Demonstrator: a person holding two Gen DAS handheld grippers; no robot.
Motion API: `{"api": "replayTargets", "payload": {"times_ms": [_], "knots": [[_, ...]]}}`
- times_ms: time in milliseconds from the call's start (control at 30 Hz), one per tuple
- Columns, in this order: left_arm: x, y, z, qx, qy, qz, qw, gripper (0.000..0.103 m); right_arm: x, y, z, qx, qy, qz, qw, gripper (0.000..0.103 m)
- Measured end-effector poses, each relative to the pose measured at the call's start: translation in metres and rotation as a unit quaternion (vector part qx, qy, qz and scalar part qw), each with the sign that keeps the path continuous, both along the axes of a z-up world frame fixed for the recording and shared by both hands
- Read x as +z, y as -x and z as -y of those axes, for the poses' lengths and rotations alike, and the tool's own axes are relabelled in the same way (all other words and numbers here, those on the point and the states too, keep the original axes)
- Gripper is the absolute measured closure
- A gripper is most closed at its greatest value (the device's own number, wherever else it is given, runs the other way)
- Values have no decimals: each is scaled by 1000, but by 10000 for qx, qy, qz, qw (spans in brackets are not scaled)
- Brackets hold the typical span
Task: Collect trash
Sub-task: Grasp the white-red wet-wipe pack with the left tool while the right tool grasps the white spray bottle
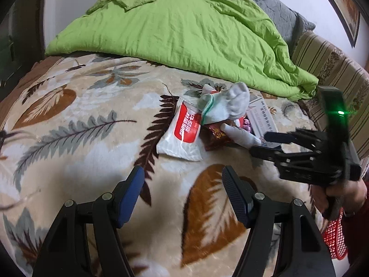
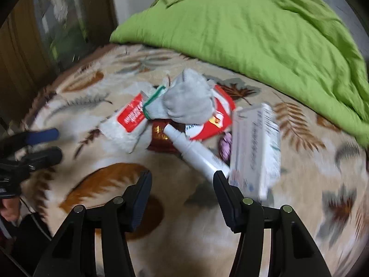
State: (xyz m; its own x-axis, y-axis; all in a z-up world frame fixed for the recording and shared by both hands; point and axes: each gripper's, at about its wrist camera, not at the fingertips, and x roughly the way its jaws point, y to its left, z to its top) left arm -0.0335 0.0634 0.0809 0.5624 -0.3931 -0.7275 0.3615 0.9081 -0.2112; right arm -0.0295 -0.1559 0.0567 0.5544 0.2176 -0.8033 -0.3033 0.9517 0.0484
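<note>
A small pile of trash lies on the leaf-patterned blanket (image 1: 92, 152). It holds a white-and-red wipes packet (image 1: 184, 131) (image 2: 129, 120), a grey-white glove with a green cuff (image 1: 226, 106) (image 2: 186, 99), a white bottle (image 1: 239, 136) (image 2: 196, 152), a dark red wrapper (image 1: 216, 136) (image 2: 161, 138), a red packet (image 2: 221, 117) and a white box (image 1: 263, 120) (image 2: 256, 147). My left gripper (image 1: 183, 175) (image 2: 55, 145) is open and empty, just short of the pile. My right gripper (image 2: 182, 180) (image 1: 258, 142) is open and empty, its right finger next to the bottle's near end.
A crumpled green duvet (image 1: 196, 34) (image 2: 253, 27) lies behind the pile. A striped cushion (image 1: 322, 62) runs along the right, and a red mesh basket (image 1: 334, 237) shows below a hand (image 1: 346, 194) on the right gripper. Dark furniture (image 2: 27, 46) stands beyond the bed's left edge.
</note>
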Motion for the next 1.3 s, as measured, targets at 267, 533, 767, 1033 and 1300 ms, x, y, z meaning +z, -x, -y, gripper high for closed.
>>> {"api": "replayTargets", "payload": {"times_ms": [267, 533, 767, 1033, 1300], "knots": [[-20, -56, 17, -209, -118, -214, 9995, 34, -30, -46, -2, 133, 415, -195, 9989, 49], [-48, -99, 47, -283, -215, -499, 9981, 36, -30, -36, -4, -69, 331, -426, 9985, 54], [-58, -105, 66, -112, -422, -285, 9986, 63, -37, -16, 11, -605, -717, -1001, 9905, 58], [-47, -53, 41, -68, -64, -332, 9994, 64, -44, 0, 13, -816, -903, -818, 9892, 63], [-34, 20, 32, -52, 91, -120, 9999, 63, -34, 54, 6, -1250, -1195, -520, 9836, 70]]}}
